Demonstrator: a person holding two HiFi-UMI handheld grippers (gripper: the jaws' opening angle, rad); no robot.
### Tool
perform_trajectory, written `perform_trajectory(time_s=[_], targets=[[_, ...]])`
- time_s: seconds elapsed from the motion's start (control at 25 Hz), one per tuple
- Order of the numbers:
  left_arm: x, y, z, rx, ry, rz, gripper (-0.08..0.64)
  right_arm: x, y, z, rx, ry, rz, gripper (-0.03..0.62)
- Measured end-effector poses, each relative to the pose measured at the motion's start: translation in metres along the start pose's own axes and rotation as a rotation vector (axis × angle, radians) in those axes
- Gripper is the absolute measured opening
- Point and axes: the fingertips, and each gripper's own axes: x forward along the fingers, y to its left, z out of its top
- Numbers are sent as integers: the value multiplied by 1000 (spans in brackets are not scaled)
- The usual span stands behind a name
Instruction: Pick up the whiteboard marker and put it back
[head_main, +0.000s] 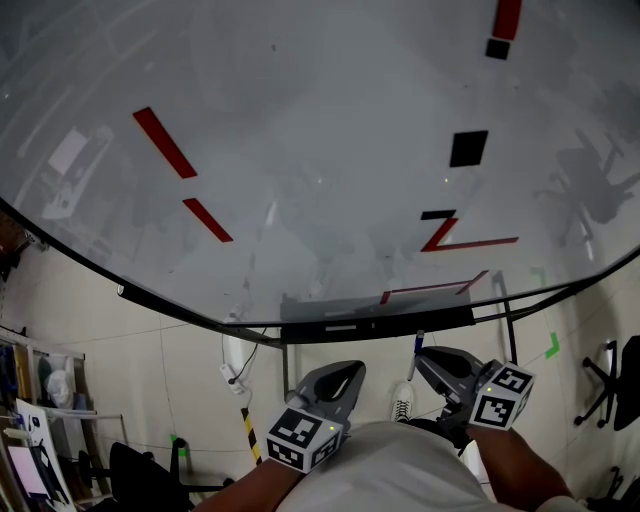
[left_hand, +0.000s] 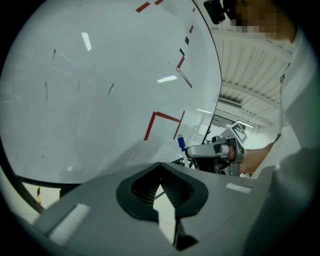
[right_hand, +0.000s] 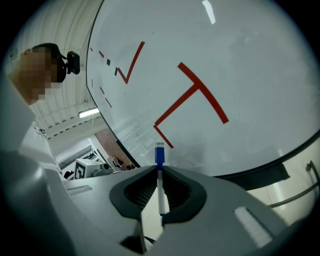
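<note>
The whiteboard marker (right_hand: 160, 172), white with a blue cap, stands upright between the jaws of my right gripper (right_hand: 159, 175), which is shut on it. In the head view the marker (head_main: 418, 343) sticks up from the right gripper (head_main: 432, 362), its cap just below the board's dark tray (head_main: 380, 325). My left gripper (head_main: 335, 382) hangs beside it to the left, below the tray. Its jaws meet at the tips with nothing between them (left_hand: 160, 166). In the left gripper view, the right gripper (left_hand: 212, 150) holds the marker (left_hand: 181, 144) near the board's lower corner.
A large whiteboard (head_main: 300, 150) fills the view, carrying red lines (head_main: 165, 142) and black squares (head_main: 468, 148). Its frame legs (head_main: 505, 320) run down to the tiled floor. A white shoe (head_main: 402, 402), an office chair (head_main: 612, 385) and a hanging cable (head_main: 236, 375) lie below.
</note>
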Motion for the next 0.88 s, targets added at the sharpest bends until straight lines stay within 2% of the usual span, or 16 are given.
perform_trajectory(time_s=[0.2,0.76,0.88], targets=[[2,6,-7,-32,27,20,17,3,3,1,1,0,8,34],[1,5,-10,-41,36,12,17,6,1,-2,-21,18,2,34],[1,5,-11,-44,37,12,17,8,1,-4,-74,37,-20,34]])
